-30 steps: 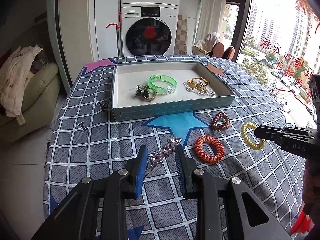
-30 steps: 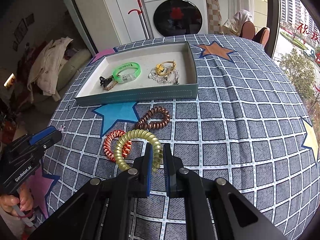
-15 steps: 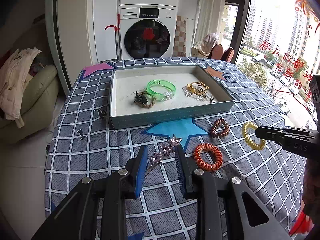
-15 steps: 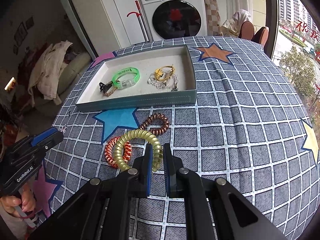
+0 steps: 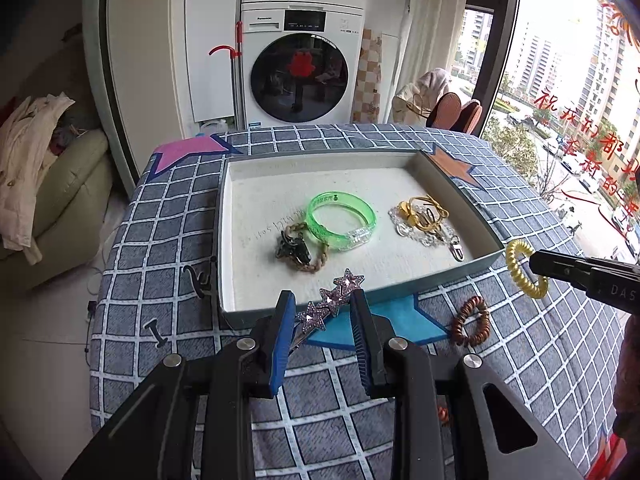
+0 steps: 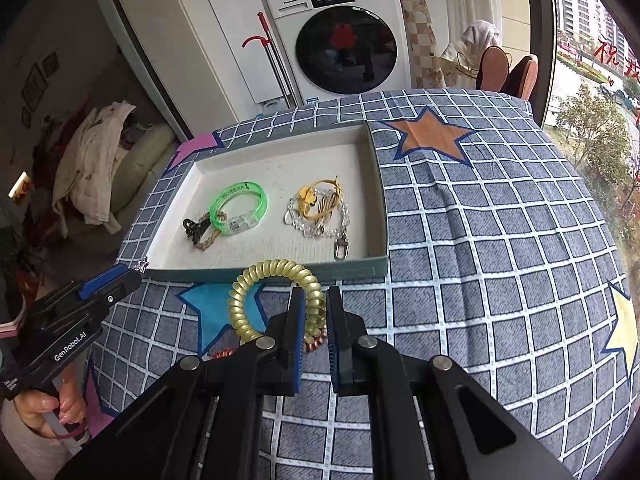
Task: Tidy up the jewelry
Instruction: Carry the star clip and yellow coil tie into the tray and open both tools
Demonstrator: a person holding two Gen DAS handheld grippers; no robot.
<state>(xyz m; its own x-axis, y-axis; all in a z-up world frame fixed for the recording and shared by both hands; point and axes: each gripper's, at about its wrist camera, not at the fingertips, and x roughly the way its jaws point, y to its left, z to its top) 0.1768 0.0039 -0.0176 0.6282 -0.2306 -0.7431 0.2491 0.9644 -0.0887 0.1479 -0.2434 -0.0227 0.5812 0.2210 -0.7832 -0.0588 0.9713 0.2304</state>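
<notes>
Left wrist: star hair clip (image 5: 334,299) pinched in left claw (image 5: 323,312), yellow coil hair tie (image 6: 276,300) clamped in right claw (image 6: 313,307); either could be snagged on the tray (image 5: 460,270) near edge.

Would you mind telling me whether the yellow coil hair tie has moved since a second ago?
Yes. Held in the right gripper, the yellow coil hair tie has travelled toward the tray; it was beside the orange coil earlier and now overlaps the tray's near wall.
</notes>
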